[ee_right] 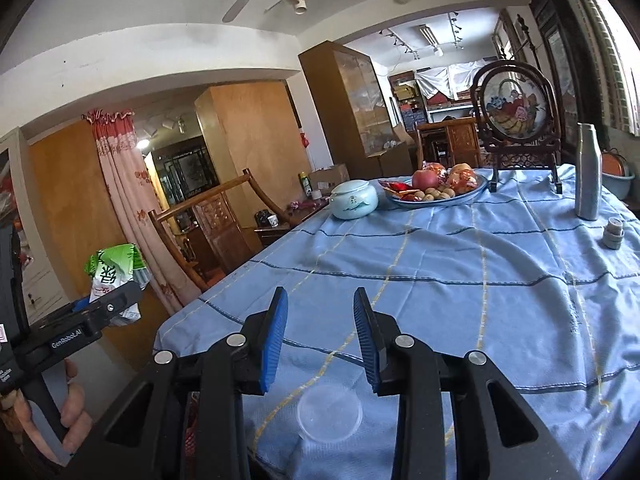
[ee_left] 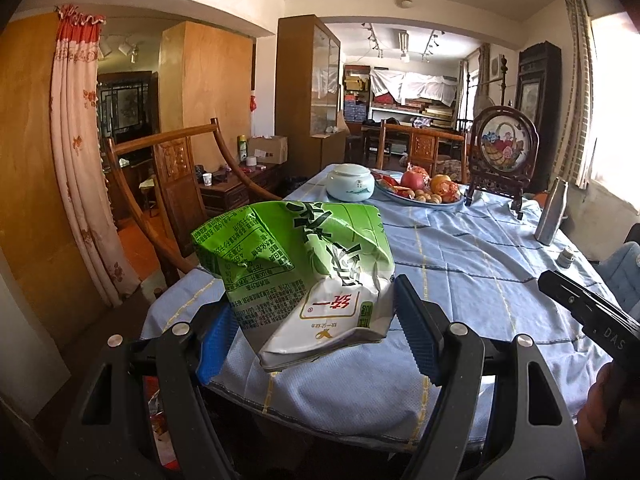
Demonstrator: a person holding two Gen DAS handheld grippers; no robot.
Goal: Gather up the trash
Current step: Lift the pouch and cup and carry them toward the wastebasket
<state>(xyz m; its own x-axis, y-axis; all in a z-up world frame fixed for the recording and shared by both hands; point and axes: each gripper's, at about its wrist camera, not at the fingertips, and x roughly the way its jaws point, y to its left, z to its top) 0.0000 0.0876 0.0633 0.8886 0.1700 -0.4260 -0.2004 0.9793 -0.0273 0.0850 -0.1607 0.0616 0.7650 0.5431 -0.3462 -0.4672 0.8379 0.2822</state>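
Observation:
A crumpled green and white drink carton (ee_left: 304,264) sits between the pads of my left gripper (ee_left: 312,308), which is shut on it and holds it over the near left corner of the blue-clothed table (ee_left: 480,264). The right wrist view shows the same carton (ee_right: 114,272) in the air left of the table, off its edge. My right gripper (ee_right: 320,294) stands open over the near part of the table with nothing between its fingers. A clear round plastic lid (ee_right: 330,412) lies flat on the cloth just below and behind its fingertips.
At the far end stand a pale ceramic jar (ee_right: 354,200), a plate of fruit and nuts (ee_right: 438,190) and a round picture on a dark stand (ee_right: 516,112). A silver bottle (ee_right: 588,172) and a small cap (ee_right: 614,232) are at the right. A wooden chair (ee_left: 176,176) is left of the table.

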